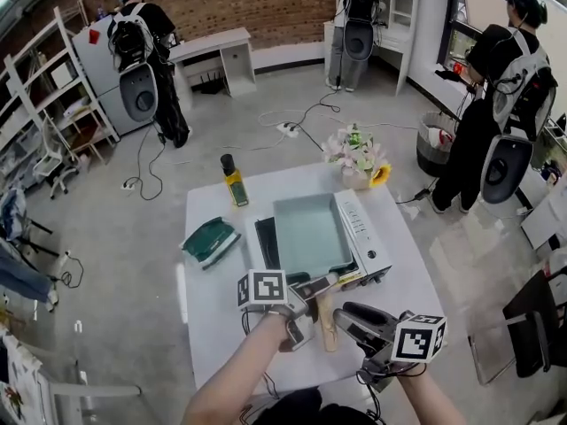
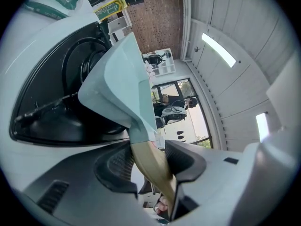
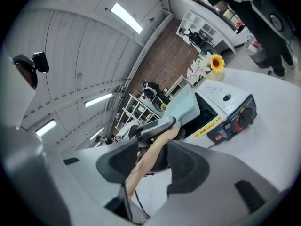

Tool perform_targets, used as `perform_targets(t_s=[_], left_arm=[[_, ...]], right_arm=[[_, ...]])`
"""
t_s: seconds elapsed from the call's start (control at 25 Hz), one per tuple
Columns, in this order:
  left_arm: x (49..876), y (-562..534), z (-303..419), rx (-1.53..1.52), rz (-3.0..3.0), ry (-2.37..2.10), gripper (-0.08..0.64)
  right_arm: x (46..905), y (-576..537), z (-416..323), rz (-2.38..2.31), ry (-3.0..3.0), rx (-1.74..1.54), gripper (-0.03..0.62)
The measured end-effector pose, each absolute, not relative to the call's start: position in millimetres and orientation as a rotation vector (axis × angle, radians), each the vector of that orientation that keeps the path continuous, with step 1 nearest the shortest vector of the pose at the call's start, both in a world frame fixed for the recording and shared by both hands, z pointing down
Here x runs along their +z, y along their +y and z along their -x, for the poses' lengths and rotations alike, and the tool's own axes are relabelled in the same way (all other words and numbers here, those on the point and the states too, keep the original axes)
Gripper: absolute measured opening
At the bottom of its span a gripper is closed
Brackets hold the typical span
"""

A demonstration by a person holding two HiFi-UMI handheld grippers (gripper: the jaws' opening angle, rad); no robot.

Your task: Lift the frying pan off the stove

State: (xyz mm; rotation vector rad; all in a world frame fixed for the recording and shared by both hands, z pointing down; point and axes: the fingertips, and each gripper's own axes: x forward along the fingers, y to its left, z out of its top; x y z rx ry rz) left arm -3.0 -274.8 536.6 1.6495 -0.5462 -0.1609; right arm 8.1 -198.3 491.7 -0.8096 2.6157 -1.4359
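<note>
Two tools on one handle, pan not yet lifted

The frying pan (image 1: 310, 233) sits on the stove (image 1: 365, 228) on the bench (image 1: 208, 326). Our left tool (image 2: 150, 160) is fairly wide but appears to press on the wooden handle (image 1: 327, 326). Our right tool (image 3: 153, 160) is open, with the handle loose between its pads. If only one tool carries the weight, the pan may tip or slip. We count one pan, one stove, one bottle (image 1: 234, 181), one flower vase (image 1: 359, 162) and two tools.
</note>
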Motion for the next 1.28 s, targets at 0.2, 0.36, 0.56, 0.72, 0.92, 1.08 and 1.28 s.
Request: perform_targets(t_s=[0.2, 0.36, 0.56, 0.72, 0.92, 1.08, 1.28], left_arm=[[537.4, -274.0, 3.2, -0.165, -1.643, -0.546, 0.192], [536.8, -274.7, 4.2, -0.173, -1.639, -0.549, 0.189], [539.0, -272.7, 4.1, -0.175, -1.633, -0.543, 0.188], [537.7, -272.3, 3.8, -0.174, -1.630, -0.540, 0.187], [537.3, -275.1, 1.7, -0.174, -1.633, -0.536, 0.187], [535.8, -274.3, 3.6, -0.171, -1.630, -0.532, 0.187], [537.0, -276.3, 3.4, -0.180, -1.624, -0.537, 0.186]], right_arm=[[498.6, -200.3, -0.7, 0.724, 2.620, -1.542, 0.226], [500.5, -201.0, 10.9, 0.627, 2.639, -1.620, 0.230], [502.8, -200.1, 24.7, 0.508, 2.630, -1.691, 0.235], [504.1, -203.2, 26.8, 0.455, 2.608, -1.749, 0.235], [504.1, -210.3, 31.1, 0.416, 2.590, -1.762, 0.226], [505.7, -211.2, 38.7, 0.400, 2.591, -1.796, 0.203], [513.8, -213.9, 41.2, 0.419, 2.598, -1.823, 0.179]])
